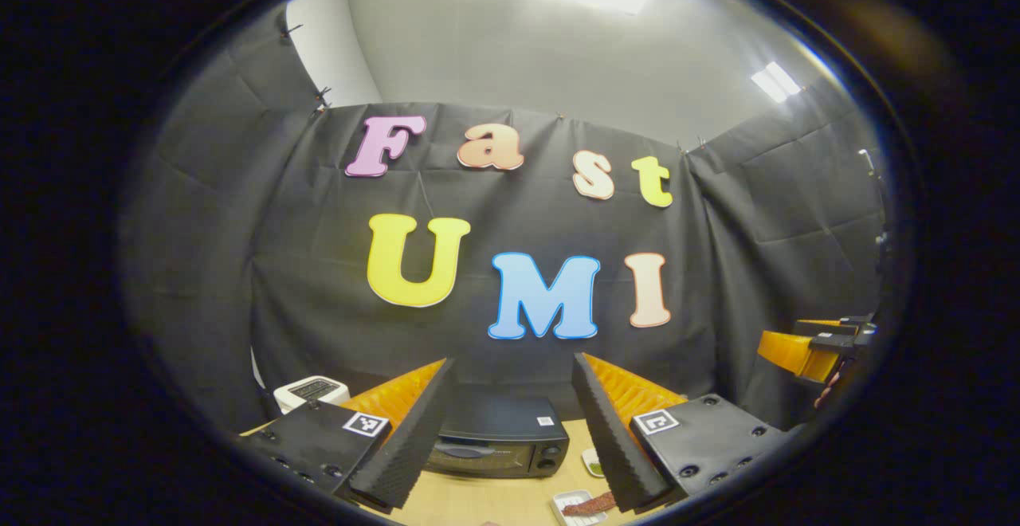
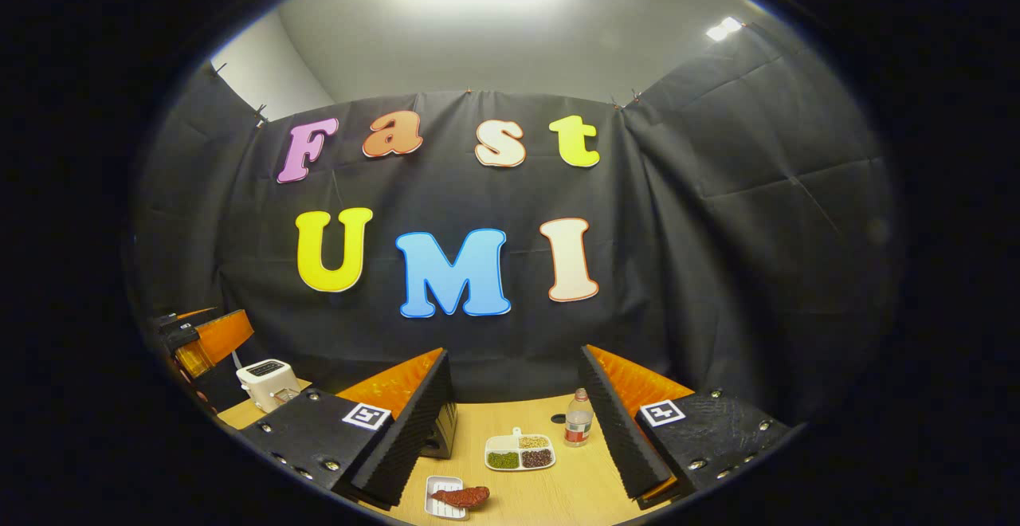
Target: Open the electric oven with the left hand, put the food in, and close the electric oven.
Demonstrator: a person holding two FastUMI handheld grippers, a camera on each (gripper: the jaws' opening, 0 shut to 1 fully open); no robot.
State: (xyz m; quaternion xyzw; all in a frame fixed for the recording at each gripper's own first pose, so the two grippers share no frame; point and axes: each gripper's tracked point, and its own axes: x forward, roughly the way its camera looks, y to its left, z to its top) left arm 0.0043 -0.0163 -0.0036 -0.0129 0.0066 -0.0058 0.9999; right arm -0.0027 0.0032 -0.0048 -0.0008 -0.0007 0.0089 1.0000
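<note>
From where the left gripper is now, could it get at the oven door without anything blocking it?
Probably yes. The left gripper is open and aimed at the oven, whose door is closed, and bare table lies between them. The food on its small dish sits off to one side.

I see electric oven (image 1: 498, 437) in left gripper view: black box, flat top, small white sticker near top right corner. Door shut, dark glass front with long horizontal handle, knobs stacked at right of front. Sits upright on wooden counter (image 1: 510, 502), against back cloth. Food (image 2: 460, 496) in right gripper view: reddish-brown elongated piece lying flat across small white ribbed tray (image 2: 440, 504), overhanging tray's right edge. Tray rests on counter in front of oven, to its right, apart from it.
</note>
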